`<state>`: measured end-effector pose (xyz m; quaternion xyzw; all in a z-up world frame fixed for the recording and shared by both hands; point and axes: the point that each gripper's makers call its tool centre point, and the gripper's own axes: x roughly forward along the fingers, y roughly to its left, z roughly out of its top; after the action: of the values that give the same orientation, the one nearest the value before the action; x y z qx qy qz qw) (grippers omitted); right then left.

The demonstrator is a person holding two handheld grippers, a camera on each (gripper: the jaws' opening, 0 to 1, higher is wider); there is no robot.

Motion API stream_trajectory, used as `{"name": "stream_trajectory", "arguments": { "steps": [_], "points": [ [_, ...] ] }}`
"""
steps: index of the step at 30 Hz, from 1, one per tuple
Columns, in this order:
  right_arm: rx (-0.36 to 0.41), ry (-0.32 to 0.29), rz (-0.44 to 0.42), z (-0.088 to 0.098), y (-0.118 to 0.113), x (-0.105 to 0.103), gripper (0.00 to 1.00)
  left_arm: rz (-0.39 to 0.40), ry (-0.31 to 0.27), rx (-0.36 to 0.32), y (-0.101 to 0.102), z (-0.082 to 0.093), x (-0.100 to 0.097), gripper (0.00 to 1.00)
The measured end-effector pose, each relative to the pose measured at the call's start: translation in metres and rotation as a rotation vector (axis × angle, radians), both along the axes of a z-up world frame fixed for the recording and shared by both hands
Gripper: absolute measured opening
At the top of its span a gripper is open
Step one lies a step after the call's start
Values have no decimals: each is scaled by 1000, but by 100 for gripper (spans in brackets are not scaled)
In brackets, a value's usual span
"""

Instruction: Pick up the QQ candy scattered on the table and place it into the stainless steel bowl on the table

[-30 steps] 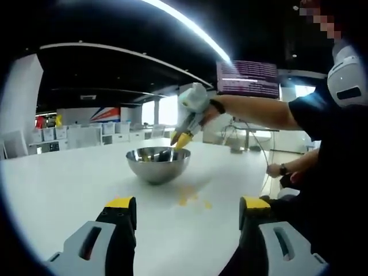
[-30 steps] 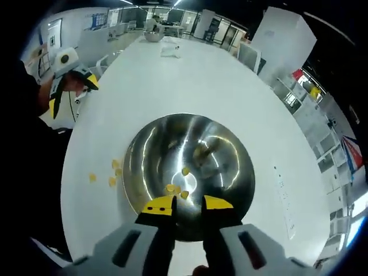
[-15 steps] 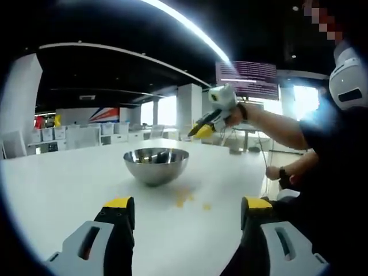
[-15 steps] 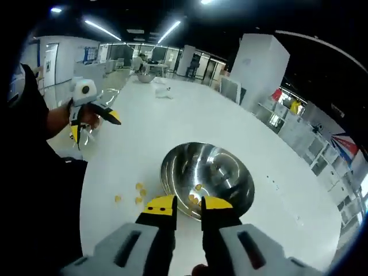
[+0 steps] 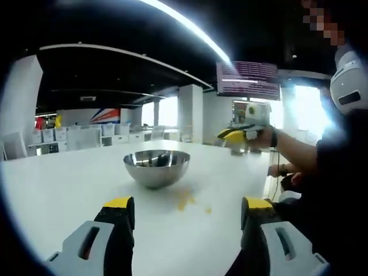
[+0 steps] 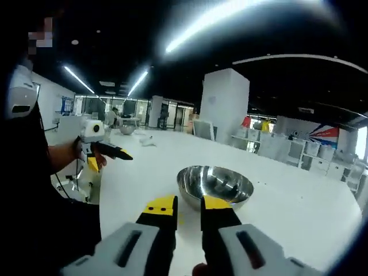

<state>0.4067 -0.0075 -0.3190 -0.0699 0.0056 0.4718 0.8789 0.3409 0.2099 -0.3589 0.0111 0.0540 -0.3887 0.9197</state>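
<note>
QQ candy (image 5: 187, 202) lies beyond left gripper's (image 5: 187, 214) wide, empty fingers, beside bowl (image 5: 157, 167).

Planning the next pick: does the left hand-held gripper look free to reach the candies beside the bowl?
Probably yes: the left hand-held gripper is open, and bare table lies between it and the candies before the bowl.

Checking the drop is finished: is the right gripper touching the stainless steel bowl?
Apart. The left gripper view shows the right gripper held in the air, off to the side of the stainless steel bowl, with open background between them.
</note>
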Motion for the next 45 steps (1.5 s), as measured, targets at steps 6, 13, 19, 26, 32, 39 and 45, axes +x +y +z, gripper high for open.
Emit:
{"name": "stream_trajectory", "arguments": {
  "steps": [6,13,19,26,32,39,45],
  "points": [
    [98,41,-5,-37,2,-16,18,-11,2,-2,-3,-1,-1,76],
    [65,67,-43,-55,3,-12,18,-1,-10,-4,2,5,-3,76],
    [58,89,-44,-62,9,-5,18,4,-11,-4,4,4,-3,76],
    [-4,118,-23,-76,31,0,17,-2,-14,-2,4,4,-5,76],
    [-65,138,-4,-91,52,14,17,1,-19,-7,7,5,-8,76],
    [-140,148,21,-108,75,27,17,18,-20,-13,16,5,-11,76],
    [-186,162,28,-120,89,39,17,24,-22,-14,19,6,-12,76]
  ]
}}
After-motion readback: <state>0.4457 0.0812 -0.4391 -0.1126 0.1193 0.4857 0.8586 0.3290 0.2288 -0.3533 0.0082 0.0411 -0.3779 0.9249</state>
